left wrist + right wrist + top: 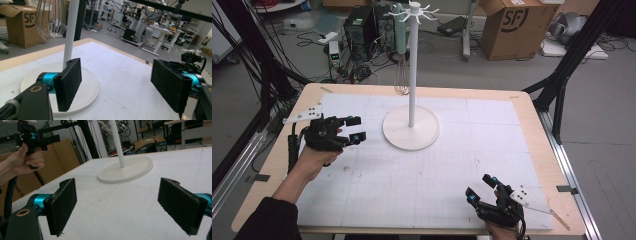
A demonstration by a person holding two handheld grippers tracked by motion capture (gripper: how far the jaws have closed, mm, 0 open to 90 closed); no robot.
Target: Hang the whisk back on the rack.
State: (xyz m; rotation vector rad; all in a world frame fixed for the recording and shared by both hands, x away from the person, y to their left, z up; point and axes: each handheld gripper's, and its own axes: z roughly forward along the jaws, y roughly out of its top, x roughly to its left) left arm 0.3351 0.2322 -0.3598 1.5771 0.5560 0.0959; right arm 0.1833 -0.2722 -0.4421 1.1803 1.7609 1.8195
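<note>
A white hanging stand rises from a round base (411, 131) at the middle back of the table, its pole (412, 75) topped by a ring of hooks (414, 10). A whisk with a mint green handle (400, 30) hangs from one hook, wires down. My left gripper (356, 129) is held open left of the base, pointing toward it, with nothing between its jaws. My right gripper (479, 187) is open and empty near the front right edge. In the left gripper view the open left gripper (117, 87) frames the base (86, 91), pole (70, 32) and whisk wires (50, 20). The right gripper view has the open right gripper (117, 205) facing the base (125, 171).
A white gridded mat (437, 170) covers the wooden table (542, 145). Beyond the far edge are a cardboard box (512, 25), computer cases (362, 25) and cables on the floor. Black frame legs (562, 75) stand at the back right corner.
</note>
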